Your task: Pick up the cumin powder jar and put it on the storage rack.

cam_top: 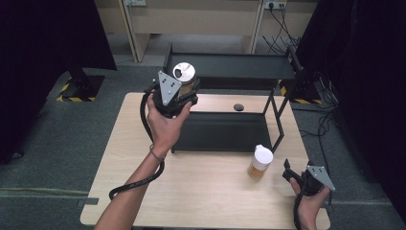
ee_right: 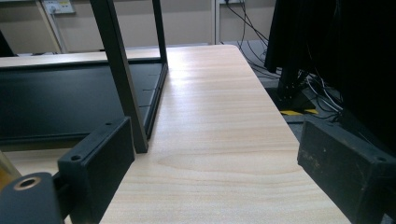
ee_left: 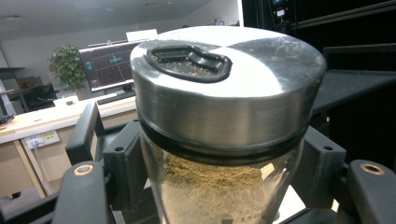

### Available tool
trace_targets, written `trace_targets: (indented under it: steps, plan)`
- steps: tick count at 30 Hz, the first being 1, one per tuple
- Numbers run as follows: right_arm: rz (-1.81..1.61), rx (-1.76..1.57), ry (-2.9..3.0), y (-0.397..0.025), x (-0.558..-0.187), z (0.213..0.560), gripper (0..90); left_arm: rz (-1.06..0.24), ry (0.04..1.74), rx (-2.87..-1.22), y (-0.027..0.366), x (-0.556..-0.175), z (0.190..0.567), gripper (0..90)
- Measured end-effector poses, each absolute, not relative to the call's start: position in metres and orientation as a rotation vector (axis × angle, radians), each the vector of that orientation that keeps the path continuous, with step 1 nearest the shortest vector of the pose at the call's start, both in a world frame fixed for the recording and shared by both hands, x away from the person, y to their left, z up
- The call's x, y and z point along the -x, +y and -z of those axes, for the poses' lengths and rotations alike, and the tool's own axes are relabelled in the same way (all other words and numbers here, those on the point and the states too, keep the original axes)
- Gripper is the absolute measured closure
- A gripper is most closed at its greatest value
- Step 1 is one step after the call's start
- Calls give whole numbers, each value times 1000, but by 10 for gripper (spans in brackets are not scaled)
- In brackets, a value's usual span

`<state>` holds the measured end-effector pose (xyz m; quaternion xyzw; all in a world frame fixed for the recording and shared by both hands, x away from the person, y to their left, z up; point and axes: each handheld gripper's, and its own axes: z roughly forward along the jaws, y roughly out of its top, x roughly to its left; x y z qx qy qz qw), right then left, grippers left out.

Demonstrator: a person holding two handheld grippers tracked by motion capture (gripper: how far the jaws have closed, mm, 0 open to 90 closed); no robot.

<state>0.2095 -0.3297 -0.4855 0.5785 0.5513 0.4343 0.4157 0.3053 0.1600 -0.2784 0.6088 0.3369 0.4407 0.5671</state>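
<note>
A: Where's the spice jar right now?

B: Up in the air, clamped in the left gripper. Taking the black two-tier shelf as the landmark, the jar hangs just off the left end of its upper tier, above the back left part of the table.

A: How do the jaws stand on it?

B: Closed against the glass body from both sides, below the lid. In the left gripper view the jar stands upright between the two black jaws, its steel lid on top with a dark shaker opening, and brownish powder (ground fine, it seems) showing through the glass.

A: And the other hand?

B: The right gripper sits low at the table's near right corner, in front of the shelf's right leg. Its jaws are spread wide with nothing between them; in the right gripper view bare wood lies between the jaws, and the shelf's lower tier lies ahead to the left.

A: Anything else on the table?

B: A second jar with a white cap and amber contents stands upright just in front of the shelf's lower tier, near its right end, a little apart from the right gripper. A small dark round thing lies on the table behind the lower tier; I cannot tell what it is.
</note>
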Motion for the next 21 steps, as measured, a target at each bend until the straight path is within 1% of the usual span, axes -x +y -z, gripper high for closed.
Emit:
trace_targets:
  steps: [10,21]
  plan:
    - [-1091,-1450,1385,-330,-209,486,112,-1044,793,-1423,160,-313,258,309]
    - [-1090,-1449,1390,-330,-210,485,112,-1050,820,-1435,157,-332,238,309]
